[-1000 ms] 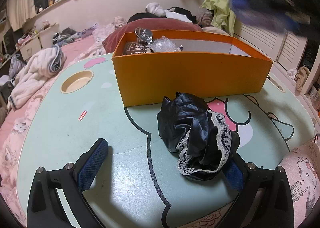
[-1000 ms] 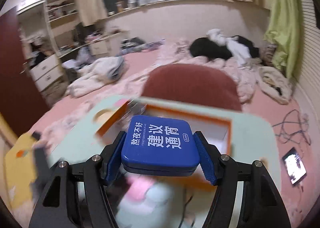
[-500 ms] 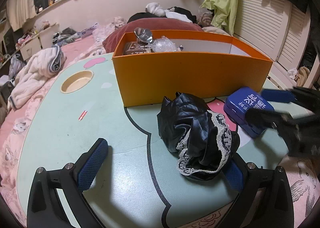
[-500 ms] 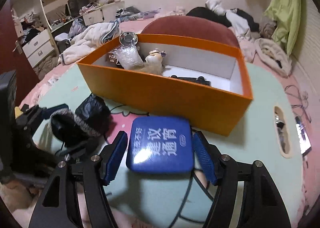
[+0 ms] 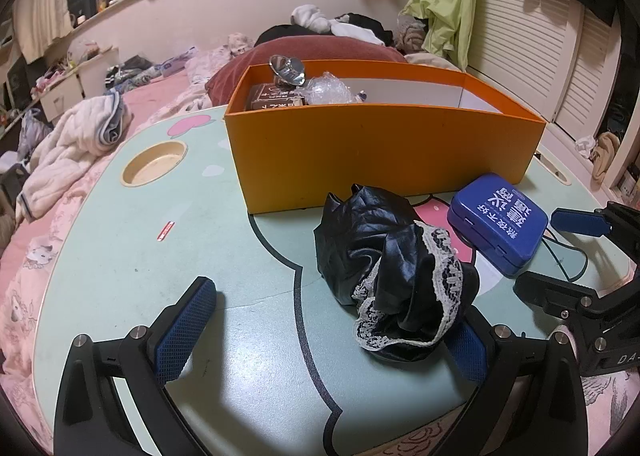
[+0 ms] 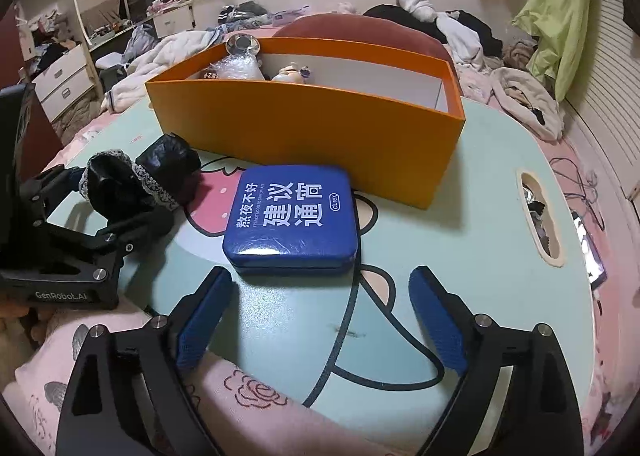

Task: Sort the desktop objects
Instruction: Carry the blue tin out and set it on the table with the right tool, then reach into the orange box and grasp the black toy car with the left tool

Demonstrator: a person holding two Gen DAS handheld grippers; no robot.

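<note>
Right gripper [image 6: 320,320]: jaws apart, empty, at lower frame. Blue tin [image 6: 292,215] lies at centre, before orange box [image 6: 320,135]. Left gripper [image 5: 324,332]: jaws apart around black cloth [image 5: 392,272].

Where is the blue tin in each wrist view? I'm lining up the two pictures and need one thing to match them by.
Left wrist: the blue tin lies right of centre on the table, beside the black lace cloth.
Right wrist: the tin sits at centre, just ahead of the open fingers.
Shared landmark: the orange box behind it.
</note>
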